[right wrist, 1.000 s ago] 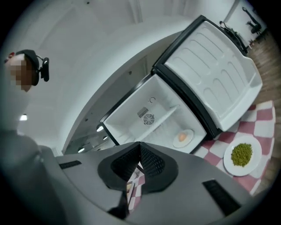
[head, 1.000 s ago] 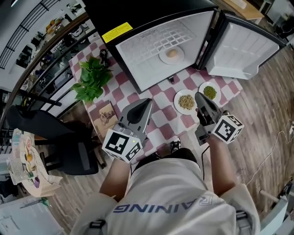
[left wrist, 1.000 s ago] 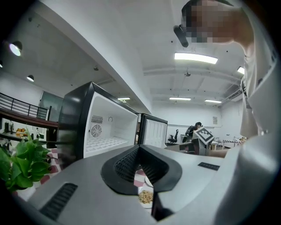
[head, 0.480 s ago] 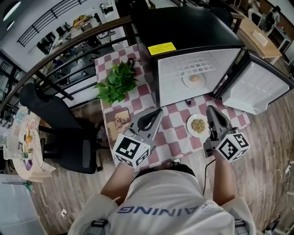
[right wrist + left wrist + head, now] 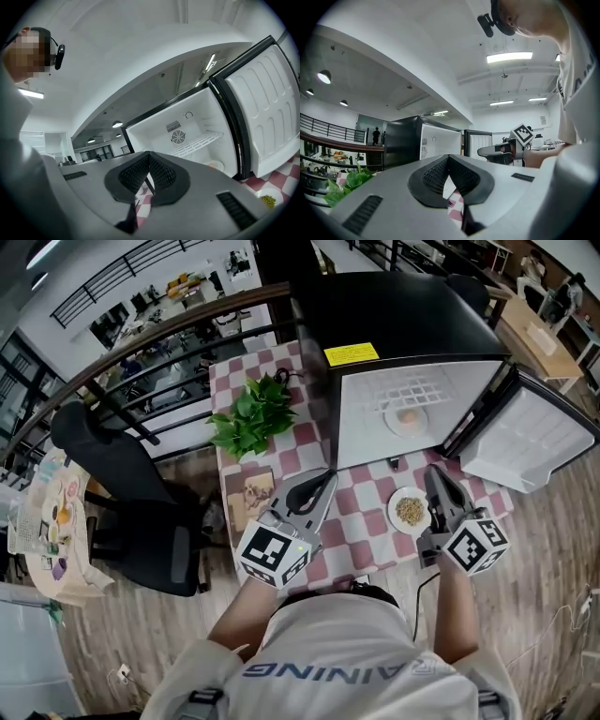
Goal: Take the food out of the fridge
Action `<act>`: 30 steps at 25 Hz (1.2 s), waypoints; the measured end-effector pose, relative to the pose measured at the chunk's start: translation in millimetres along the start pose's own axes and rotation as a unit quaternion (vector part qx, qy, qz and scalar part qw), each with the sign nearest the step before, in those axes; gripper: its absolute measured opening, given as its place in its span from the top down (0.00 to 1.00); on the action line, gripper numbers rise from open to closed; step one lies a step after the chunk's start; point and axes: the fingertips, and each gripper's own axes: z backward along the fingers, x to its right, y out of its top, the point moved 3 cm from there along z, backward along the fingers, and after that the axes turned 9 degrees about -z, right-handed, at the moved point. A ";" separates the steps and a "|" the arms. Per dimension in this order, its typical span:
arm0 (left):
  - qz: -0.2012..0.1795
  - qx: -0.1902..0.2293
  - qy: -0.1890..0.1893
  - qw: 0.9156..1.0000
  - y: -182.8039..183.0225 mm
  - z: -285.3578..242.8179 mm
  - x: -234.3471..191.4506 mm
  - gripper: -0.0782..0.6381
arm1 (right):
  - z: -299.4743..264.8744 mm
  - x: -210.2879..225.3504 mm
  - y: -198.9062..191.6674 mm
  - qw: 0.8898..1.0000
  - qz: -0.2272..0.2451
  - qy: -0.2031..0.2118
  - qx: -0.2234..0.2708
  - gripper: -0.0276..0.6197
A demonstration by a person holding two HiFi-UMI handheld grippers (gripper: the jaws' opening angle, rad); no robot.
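The black fridge stands open on the checkered table, its door swung out to the right. Inside, on the white floor, sits a plate with a round pale food item, also seen as the plate. A plate of beige grains lies on the table in front. A plate of green food shows only in the right gripper view. My left gripper and right gripper hover level before the fridge, both shut and empty, the grain plate between them.
A green potted plant and a small picture card lie on the table's left part. A black office chair stands left of the table. A railing runs behind. Wood floor surrounds the table.
Both grippers have lifted slightly and stayed shut. The head view has drawn back, so fridge and table look smaller. The green plate is now hidden behind the right gripper.
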 end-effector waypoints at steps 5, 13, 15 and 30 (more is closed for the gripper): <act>0.002 -0.001 0.002 1.000 -1.0 0.5 -2.0 0.88 | -2.9 3.7 -2.7 1.000 -0.007 -0.001 -0.001 0.93; 0.001 -0.008 0.007 1.000 -7.3 3.6 -2.4 0.88 | -10.7 35.4 -11.4 0.997 -0.064 -0.043 0.003 0.92; 0.003 -0.014 0.009 1.000 -11.2 2.5 -2.5 0.88 | -16.0 50.7 -16.5 0.994 -0.090 -0.056 -0.001 0.92; 0.024 -0.055 -0.011 0.998 -44.7 -65.9 21.7 0.88 | -70.9 198.7 -53.7 0.951 -0.271 -0.151 -0.015 0.74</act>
